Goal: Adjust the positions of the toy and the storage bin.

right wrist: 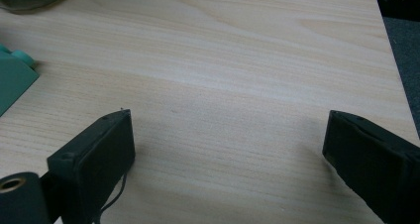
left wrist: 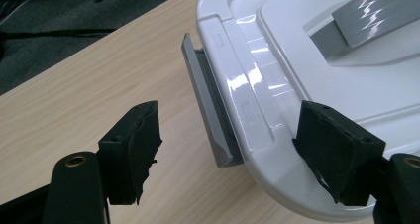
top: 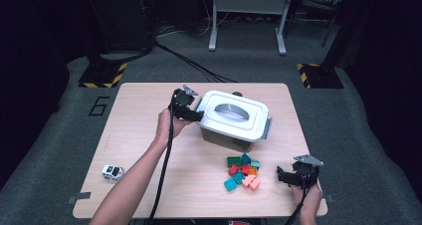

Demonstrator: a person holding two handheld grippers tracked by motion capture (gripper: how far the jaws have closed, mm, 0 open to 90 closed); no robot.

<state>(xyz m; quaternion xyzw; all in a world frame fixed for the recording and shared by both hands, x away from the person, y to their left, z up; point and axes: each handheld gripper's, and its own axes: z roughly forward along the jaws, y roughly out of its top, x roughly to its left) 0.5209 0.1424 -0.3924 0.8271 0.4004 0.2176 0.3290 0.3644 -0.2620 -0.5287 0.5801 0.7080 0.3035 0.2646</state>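
Left gripper (left wrist: pixel 225 149) wide open, empty, straddling grey latch (left wrist: pixel 208 102) of white box lid (left wrist: pixel 297 85). Lid looks rigid, glossy, slippery; grip latch edge.

Dark room, grey carpet floor (top: pixel 368 150)

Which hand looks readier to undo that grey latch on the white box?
The left. Its tongs are open and straddle the grey latch at the lid's edge. The right tongs sit open over bare table, beyond the toy bricks.
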